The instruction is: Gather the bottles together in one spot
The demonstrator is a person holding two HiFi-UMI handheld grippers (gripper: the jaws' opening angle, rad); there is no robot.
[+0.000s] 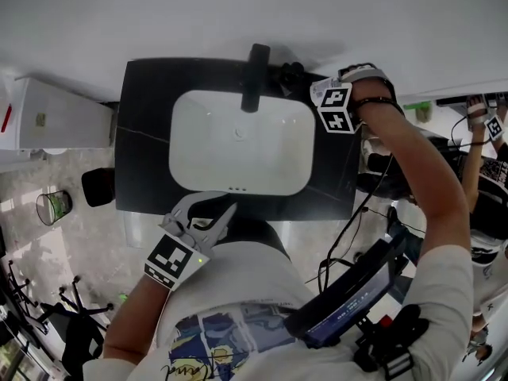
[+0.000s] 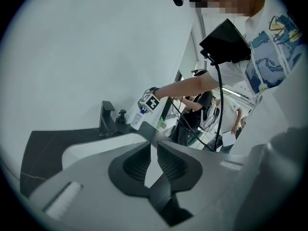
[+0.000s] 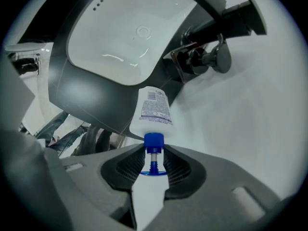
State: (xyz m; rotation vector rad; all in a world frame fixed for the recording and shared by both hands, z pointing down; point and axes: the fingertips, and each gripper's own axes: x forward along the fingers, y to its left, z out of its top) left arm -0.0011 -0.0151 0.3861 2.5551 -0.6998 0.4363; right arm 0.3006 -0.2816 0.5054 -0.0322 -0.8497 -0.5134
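Note:
A white bottle with a blue pump top hangs tilted over the back right corner of the black counter. My right gripper is shut on its pump neck. The left gripper view shows that bottle under the right gripper's marker cube. A dark pump bottle stands next to the black faucet, at the back of the counter. My left gripper hovers at the counter's front edge, jaws together with nothing between them.
A white basin fills the counter's middle. A white cabinet stands to the left, with a small bin on the floor below it. Other people and cables crowd the right side. A wall runs behind the faucet.

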